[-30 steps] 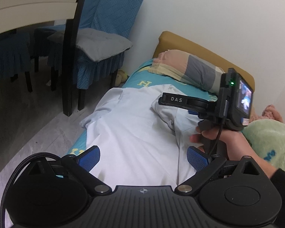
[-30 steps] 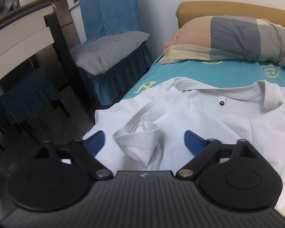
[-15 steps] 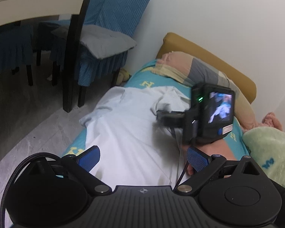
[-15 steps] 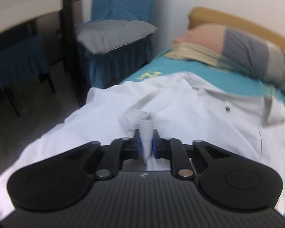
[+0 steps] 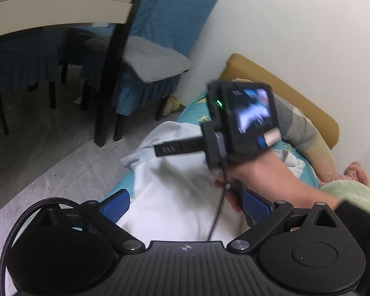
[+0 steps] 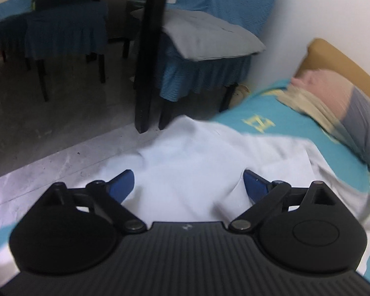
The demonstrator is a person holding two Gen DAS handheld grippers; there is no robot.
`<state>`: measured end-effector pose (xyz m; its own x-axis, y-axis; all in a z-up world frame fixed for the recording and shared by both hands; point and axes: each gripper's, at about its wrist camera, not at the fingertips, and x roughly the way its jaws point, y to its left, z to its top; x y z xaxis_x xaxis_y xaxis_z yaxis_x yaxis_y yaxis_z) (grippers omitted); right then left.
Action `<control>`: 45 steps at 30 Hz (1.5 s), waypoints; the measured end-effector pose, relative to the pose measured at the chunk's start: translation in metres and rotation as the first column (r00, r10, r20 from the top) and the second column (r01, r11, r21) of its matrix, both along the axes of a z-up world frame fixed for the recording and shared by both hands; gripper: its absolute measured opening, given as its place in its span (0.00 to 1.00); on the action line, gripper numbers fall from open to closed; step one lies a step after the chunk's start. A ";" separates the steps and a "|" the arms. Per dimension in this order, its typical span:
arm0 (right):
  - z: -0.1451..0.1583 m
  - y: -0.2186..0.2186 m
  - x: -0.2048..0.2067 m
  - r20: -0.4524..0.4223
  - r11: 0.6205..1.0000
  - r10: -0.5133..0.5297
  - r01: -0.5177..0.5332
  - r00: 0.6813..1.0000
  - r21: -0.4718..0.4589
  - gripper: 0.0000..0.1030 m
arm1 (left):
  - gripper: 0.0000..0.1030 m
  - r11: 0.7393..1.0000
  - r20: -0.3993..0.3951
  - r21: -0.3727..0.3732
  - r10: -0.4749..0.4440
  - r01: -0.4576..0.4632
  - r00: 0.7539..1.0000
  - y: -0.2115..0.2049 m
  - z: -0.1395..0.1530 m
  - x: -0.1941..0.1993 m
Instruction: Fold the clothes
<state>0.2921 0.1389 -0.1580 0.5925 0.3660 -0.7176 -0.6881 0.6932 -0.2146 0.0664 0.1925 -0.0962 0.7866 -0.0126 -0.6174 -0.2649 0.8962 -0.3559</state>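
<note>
Left wrist view: from above the bed's (image 5: pixel 197 113) side edge, facing its head end, the right tool (image 5: pixel 236 128) close ahead. Right wrist view: lower, nearer that edge, angled toward floor (image 6: pixel 49 135). Shared: white shirt (image 6: pixel 197 162), chair (image 5: pixel 160 56), pillow (image 6: pixel 345 103).

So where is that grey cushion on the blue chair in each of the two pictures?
Left wrist view: the grey cushion sits upper centre-left, on the blue chair, behind the black table leg.
Right wrist view: the cushion sits upper centre, right of that leg.
Shared landmark: the striped pillow on the bed.
</note>
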 end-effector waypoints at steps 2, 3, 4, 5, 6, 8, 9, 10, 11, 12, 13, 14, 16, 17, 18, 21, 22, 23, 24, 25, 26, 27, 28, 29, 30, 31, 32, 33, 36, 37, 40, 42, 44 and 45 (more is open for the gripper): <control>-0.006 0.032 0.002 -0.048 0.995 0.073 -0.076 0.996 -0.060 0.92 | 0.96 0.999 -0.012 -0.015 0.032 -0.032 0.999 0.009 -0.001 -0.003; -0.011 0.050 -0.001 -0.043 0.987 0.112 -0.116 0.993 -0.112 0.92 | 0.96 0.998 -0.019 -0.026 0.052 -0.052 0.998 0.013 -0.002 -0.004; -0.017 0.069 -0.005 -0.027 0.974 0.155 -0.157 0.988 -0.166 0.92 | 0.96 0.996 -0.027 -0.039 0.073 -0.074 0.997 0.018 -0.003 -0.004; -0.024 0.086 -0.008 -0.026 0.956 0.198 -0.199 0.980 -0.216 0.92 | 0.96 0.995 -0.033 -0.052 0.088 -0.089 0.996 0.022 -0.005 -0.004; -0.033 0.102 -0.010 -0.051 0.934 0.240 -0.245 0.969 -0.259 0.92 | 0.96 0.992 -0.039 -0.065 0.102 -0.104 0.994 0.026 -0.006 -0.003; -0.056 0.132 -0.012 -0.137 0.877 0.300 -0.329 0.944 -0.350 0.92 | 0.96 0.990 -0.053 -0.064 0.126 -0.129 0.991 0.031 -0.009 -0.001; -0.069 0.144 -0.013 -0.159 0.844 0.314 -0.352 0.936 -0.405 0.92 | 0.96 0.988 -0.063 -0.060 0.139 -0.143 0.988 0.034 -0.011 0.000; -0.083 0.155 -0.013 -0.173 0.807 0.325 -0.368 0.930 -0.462 0.92 | 0.95 0.985 -0.079 -0.058 0.160 -0.165 0.984 0.037 -0.014 0.001; -0.094 0.160 -0.012 -0.175 0.782 0.327 -0.369 0.929 -0.503 0.92 | 0.95 0.980 -0.098 -0.064 0.181 -0.188 0.979 0.042 -0.018 0.002; -0.105 0.165 -0.011 -0.175 0.757 0.327 -0.368 0.929 -0.540 0.92 | 0.95 0.977 -0.119 -0.076 0.192 -0.201 0.974 0.046 -0.021 0.004; -0.117 0.170 -0.010 -0.175 0.731 0.327 -0.366 0.929 -0.577 0.92 | 0.95 0.973 -0.139 -0.087 0.201 -0.214 0.970 0.050 -0.025 0.006; -0.121 0.171 -0.007 -0.174 0.731 0.315 -0.356 0.933 -0.582 0.91 | 0.95 0.972 -0.150 -0.093 0.201 -0.217 0.968 0.053 -0.027 0.007; -0.130 0.171 0.000 -0.172 0.740 0.290 -0.334 0.942 -0.584 0.86 | 0.95 0.972 -0.164 -0.096 0.199 -0.216 0.966 0.055 -0.030 0.010; -0.130 0.170 0.002 -0.154 0.751 0.279 -0.315 0.948 -0.580 0.72 | 0.95 0.973 -0.165 -0.092 0.195 -0.212 0.967 0.055 -0.031 0.010; -0.129 0.166 0.006 -0.137 0.766 0.261 -0.292 0.956 -0.573 0.60 | 0.95 0.975 -0.167 -0.086 0.190 -0.206 0.968 0.054 -0.031 0.011; -0.123 0.156 0.009 -0.107 0.797 0.245 -0.262 0.964 -0.544 0.11 | 0.95 0.981 -0.168 -0.055 0.173 -0.185 0.971 0.051 -0.033 0.011; -0.118 0.153 0.009 -0.084 0.817 0.240 -0.248 0.967 -0.521 0.08 | 0.95 0.983 -0.168 -0.036 0.170 -0.178 0.971 0.049 -0.034 0.012; -0.112 0.149 0.008 -0.060 0.836 0.235 -0.234 0.970 -0.496 0.09 | 0.95 0.985 -0.177 -0.013 0.166 -0.171 0.970 0.045 -0.036 0.013; -0.102 0.144 0.007 -0.015 0.862 0.230 -0.211 0.973 -0.462 0.08 | 0.95 0.987 -0.185 -0.010 0.154 -0.159 0.971 0.042 -0.038 0.015; -0.091 0.139 0.007 0.033 0.886 0.222 -0.188 0.975 -0.424 0.08 | 0.95 0.988 -0.180 -0.020 0.146 -0.152 0.973 0.041 -0.038 0.014; -0.077 0.132 0.005 0.078 0.912 0.211 -0.167 0.974 -0.375 0.08 | 0.95 0.989 -0.174 -0.029 0.139 -0.146 0.975 0.040 -0.037 0.012; -0.062 0.125 0.003 0.121 0.935 0.197 -0.149 0.973 -0.323 0.08 | 0.95 0.989 -0.164 -0.024 0.139 -0.145 0.977 0.039 -0.036 0.010; -0.046 0.114 0.002 0.165 0.956 0.171 -0.123 0.971 -0.266 0.08 | 0.95 0.989 -0.154 -0.019 0.139 -0.144 0.978 0.038 -0.034 0.008; -0.030 0.104 0.000 0.206 0.973 0.141 -0.097 0.968 -0.208 0.08 | 0.95 0.990 -0.142 -0.016 0.139 -0.143 0.980 0.037 -0.032 0.006; -0.015 0.091 -0.001 0.248 0.986 0.102 -0.064 0.963 -0.155 0.07 | 0.95 0.990 -0.128 -0.014 0.140 -0.143 0.982 0.036 -0.030 0.006; 0.001 0.077 -0.003 0.287 0.994 0.060 -0.032 0.956 -0.102 0.08 | 0.95 0.990 -0.116 -0.012 0.140 -0.143 0.983 0.034 -0.028 0.004; 0.014 0.060 -0.004 0.316 0.999 0.012 0.005 0.949 -0.050 0.07 | 0.95 0.990 -0.105 -0.005 0.139 -0.141 0.985 0.031 -0.026 0.002; 0.027 0.043 -0.006 0.342 0.999 -0.038 0.040 0.939 0.002 0.07 | 0.95 0.991 -0.097 0.005 0.134 -0.134 0.986 0.028 -0.024 0.001; 0.059 -0.016 -0.010 0.400 0.978 -0.199 0.151 0.895 0.146 0.07 | 0.95 0.993 -0.083 0.038 0.113 -0.110 0.990 0.018 -0.019 -0.002; 0.062 -0.038 -0.010 0.400 0.959 -0.269 0.206 0.876 0.195 0.07 | 0.95 0.994 -0.080 0.049 0.104 -0.101 0.991 0.015 -0.018 -0.003; 0.068 -0.108 -0.011 0.373 0.869 -0.477 0.363 0.796 0.337 0.08 | 0.95 0.995 -0.074 0.077 0.073 -0.068 0.995 0.002 -0.015 -0.002; 0.058 -0.154 -0.007 0.301 0.784 -0.601 0.474 0.740 0.400 0.08 | 0.95 0.994 -0.072 0.106 0.049 -0.041 0.996 -0.009 -0.015 -0.001; 0.035 -0.194 0.000 0.206 0.709 -0.683 0.567 0.701 0.420 0.08 | 0.95 0.991 -0.081 0.134 0.023 -0.012 0.996 -0.019 -0.018 0.003; 0.023 -0.212 0.003 0.161 0.673 -0.715 0.608 0.680 0.422 0.10 | 0.95 0.989 -0.087 0.147 0.010 0.003 0.996 -0.024 -0.020 0.005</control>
